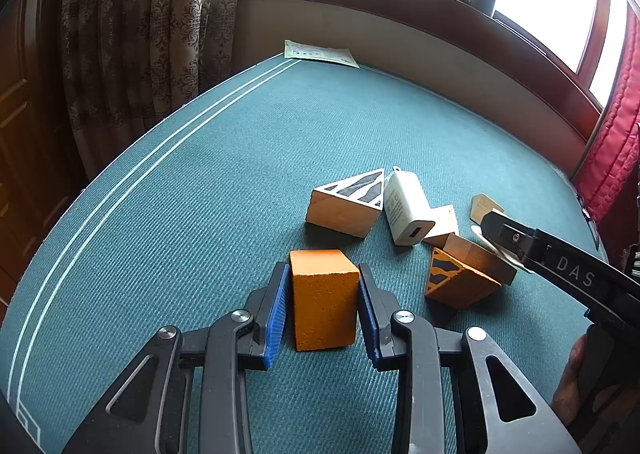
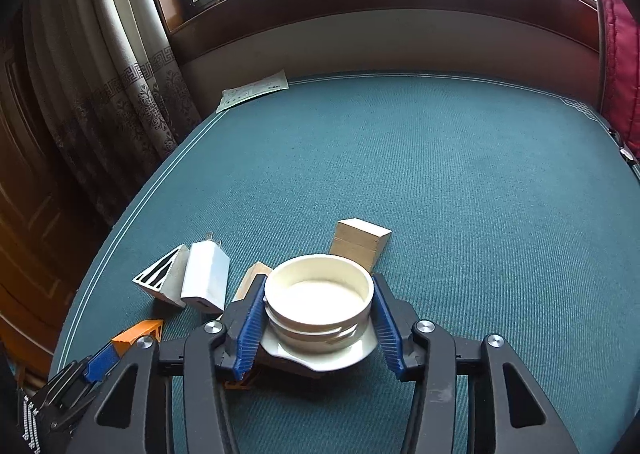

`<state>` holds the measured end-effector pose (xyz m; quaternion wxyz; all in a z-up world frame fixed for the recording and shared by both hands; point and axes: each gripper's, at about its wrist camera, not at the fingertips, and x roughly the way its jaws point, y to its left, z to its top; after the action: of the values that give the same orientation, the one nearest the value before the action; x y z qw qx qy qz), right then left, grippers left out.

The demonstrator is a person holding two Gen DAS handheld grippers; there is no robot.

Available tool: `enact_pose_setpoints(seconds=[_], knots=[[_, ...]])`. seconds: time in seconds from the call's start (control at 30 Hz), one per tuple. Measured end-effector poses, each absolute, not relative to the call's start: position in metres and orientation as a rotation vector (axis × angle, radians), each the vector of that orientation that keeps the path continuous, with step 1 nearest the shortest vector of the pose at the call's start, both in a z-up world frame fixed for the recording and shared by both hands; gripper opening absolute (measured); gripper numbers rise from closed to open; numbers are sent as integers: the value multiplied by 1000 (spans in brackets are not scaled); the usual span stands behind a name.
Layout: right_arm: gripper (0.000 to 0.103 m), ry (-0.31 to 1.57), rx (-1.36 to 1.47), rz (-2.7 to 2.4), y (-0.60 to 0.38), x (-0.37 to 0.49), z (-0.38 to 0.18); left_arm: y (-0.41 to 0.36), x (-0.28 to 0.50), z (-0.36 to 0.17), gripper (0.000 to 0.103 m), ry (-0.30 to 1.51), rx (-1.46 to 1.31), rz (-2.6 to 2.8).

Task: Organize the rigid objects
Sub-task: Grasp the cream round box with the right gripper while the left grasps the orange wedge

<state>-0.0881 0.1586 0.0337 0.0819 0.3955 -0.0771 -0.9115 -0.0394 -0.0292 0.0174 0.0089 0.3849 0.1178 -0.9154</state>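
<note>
Claws: my left claw clamps orange foam block; right claw pinches white round plastic cap. Pads look seated w/ cap btwn them, so I'd lift straight up, level, clear of white USB charger on green felt table.

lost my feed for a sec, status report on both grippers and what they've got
Left gripper shut on orange block. Right gripper clamped on white round fitting. Charger and wooden blocks clustered close by on the green mat.

Far mat lies open; blocks and charger crowd the middle
</note>
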Motion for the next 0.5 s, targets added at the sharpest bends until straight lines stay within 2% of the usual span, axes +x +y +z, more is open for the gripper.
enact_pose_setpoints(seconds=[0.5], knots=[[53,-328,1171,-2778,184,-51,42,-26,-38,19,34,354,1186,-2879]])
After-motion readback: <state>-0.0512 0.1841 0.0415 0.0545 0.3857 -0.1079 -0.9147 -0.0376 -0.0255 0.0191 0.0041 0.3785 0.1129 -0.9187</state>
